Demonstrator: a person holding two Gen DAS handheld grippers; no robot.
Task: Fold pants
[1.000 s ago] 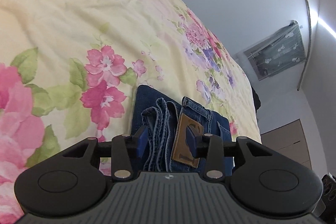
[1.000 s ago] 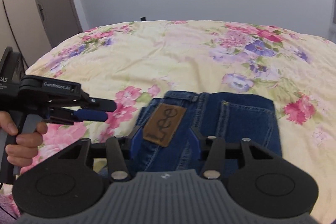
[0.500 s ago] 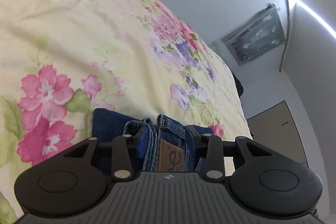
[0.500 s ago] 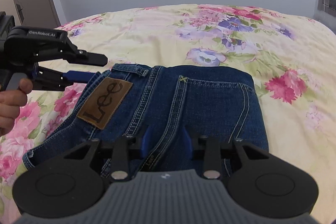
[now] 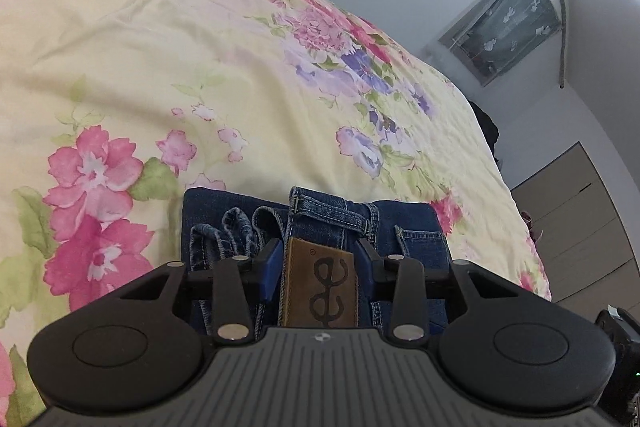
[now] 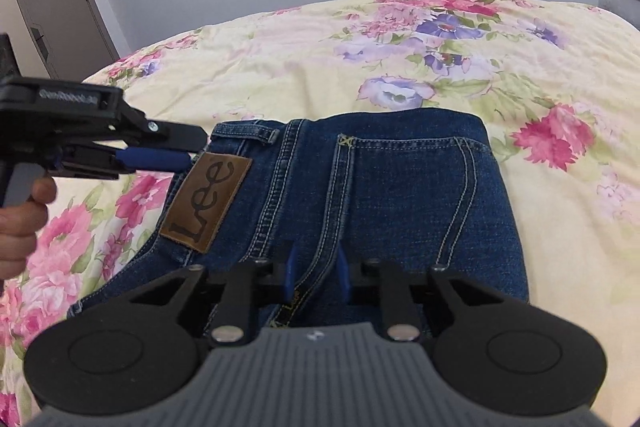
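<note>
**Grippers taking hold at the waistband of the folded jeans**

A bed covered by a pale yellow floral bedspread (image 6: 440,67) is filling both views, and the blue jeans (image 6: 392,195) are lying on it near the person, already gathered into a compact stack with the waistband and back pocket facing up. In the left wrist view, ruffled hem edges are showing beside the waistband, so the legs appear to be doubled under or alongside the seat. The step in hand looks like a late fold: both tools are closing in on the near edge of the stack to lift it and turn it over once more.

The right gripper (image 6: 316,277) is pressing down over the centre seam of the seat, and its jaws are closing, now narrow, with a ridge of denim between the blue pads; whether the pads are already pinching that ridge I cannot tell for sure. The left gripper (image 5: 318,263), gripped by a hand (image 6: 20,223) at the edge of the right wrist view, is sitting at the waistband corner with its jaws about half open, straddling the brown leather Lee patch (image 6: 208,201); its pads do not seem to be pressing on the cloth yet.

The next move is calling for the left jaws to shut on the waistband by the patch, the right to finish its pinch, and then both to lift evenly and carry the edge across so the layers are not sliding apart.
</note>
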